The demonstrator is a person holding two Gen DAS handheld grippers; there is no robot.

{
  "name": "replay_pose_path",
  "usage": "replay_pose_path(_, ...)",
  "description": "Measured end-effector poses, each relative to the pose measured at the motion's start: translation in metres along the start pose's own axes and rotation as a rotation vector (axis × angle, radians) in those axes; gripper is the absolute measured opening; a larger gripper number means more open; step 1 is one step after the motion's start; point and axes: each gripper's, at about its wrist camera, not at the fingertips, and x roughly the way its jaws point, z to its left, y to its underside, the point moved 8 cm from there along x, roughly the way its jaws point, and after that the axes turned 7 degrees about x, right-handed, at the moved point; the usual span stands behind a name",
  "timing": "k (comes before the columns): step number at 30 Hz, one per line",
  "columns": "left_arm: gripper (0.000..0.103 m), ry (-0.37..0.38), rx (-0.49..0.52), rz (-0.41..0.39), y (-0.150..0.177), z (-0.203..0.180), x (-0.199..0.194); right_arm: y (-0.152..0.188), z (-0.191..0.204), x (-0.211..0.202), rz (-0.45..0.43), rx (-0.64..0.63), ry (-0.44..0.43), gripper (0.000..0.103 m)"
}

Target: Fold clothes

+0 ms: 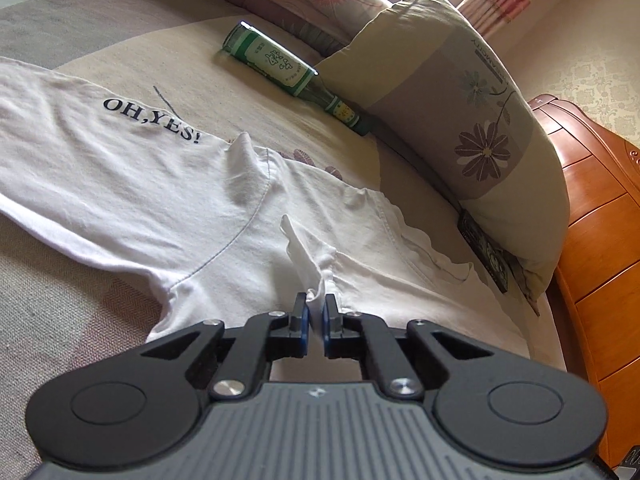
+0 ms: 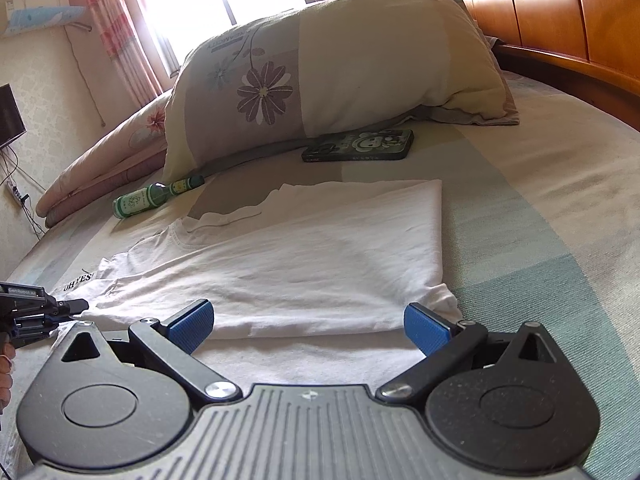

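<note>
Sunlit bedding carried the white T-shirt, one side already folded over; sleeves and final folds looked undone. Left gripper was clamped on a pinch of it; right gripper hovered spread wide, empty

Two low wrist views angled down — shared white shirt, pillow.

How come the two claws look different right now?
The left claw is squeezed shut on a pinch of the white T-shirt; the right claw is wide open and holds nothing. The left claw's blue pads face each other, nearly touching; the right claw's pads sit far apart over the shirt's edge. Both are black with blue pads.
</note>
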Motion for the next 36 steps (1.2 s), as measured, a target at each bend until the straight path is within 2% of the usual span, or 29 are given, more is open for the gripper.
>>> replay_pose_path(9,0.005,-0.011,0.033,-0.003,0.002,0.001,-0.001,-0.002,-0.006,-0.001,-0.005,0.019,0.009,0.103)
replay_pose_path(16,0.005,-0.018,0.17,-0.097,-0.01,-0.016,-0.014,-0.002,-0.005,-0.001,-0.006,0.016,0.009,0.103)
replay_pose_path(17,0.005,-0.025,0.187,-0.089,-0.009,-0.016,-0.013,-0.002,-0.005,-0.001,-0.005,0.017,0.009,0.103)
replay_pose_path(18,0.01,-0.038,0.193,-0.072,-0.008,-0.013,-0.011,-0.002,-0.005,-0.001,-0.005,0.017,0.01,0.103)
replay_pose_path(20,0.014,-0.088,0.188,-0.049,-0.008,-0.003,-0.008,-0.002,-0.005,-0.002,-0.009,0.015,0.012,0.103)
replay_pose_path(22,0.011,-0.127,0.21,-0.073,-0.015,0.001,-0.014,-0.003,-0.006,-0.003,-0.016,0.015,0.014,0.103)
replay_pose_path(25,0.018,-0.151,0.258,-0.105,-0.026,-0.001,-0.024,-0.007,-0.006,-0.007,-0.045,0.004,0.034,0.103)
replay_pose_path(28,0.031,-0.075,0.335,-0.094,-0.03,-0.027,-0.018,-0.009,0.0,-0.005,-0.07,-0.035,0.066,0.103)
replay_pose_path(30,0.034,0.0,0.391,-0.067,-0.028,-0.049,-0.007,-0.011,0.009,0.001,-0.08,-0.079,0.087,0.103)
replay_pose_path(32,0.035,0.067,0.437,-0.001,-0.018,-0.068,0.013,-0.011,0.021,0.011,-0.084,-0.146,0.105,0.103)
replay_pose_path(34,0.035,0.071,0.463,0.047,-0.008,-0.076,0.035,-0.01,0.031,0.023,-0.082,-0.204,0.119,0.103)
replay_pose_path(36,0.035,0.039,0.476,0.063,-0.003,-0.073,0.05,-0.005,0.036,0.036,-0.047,-0.232,0.114,0.103)
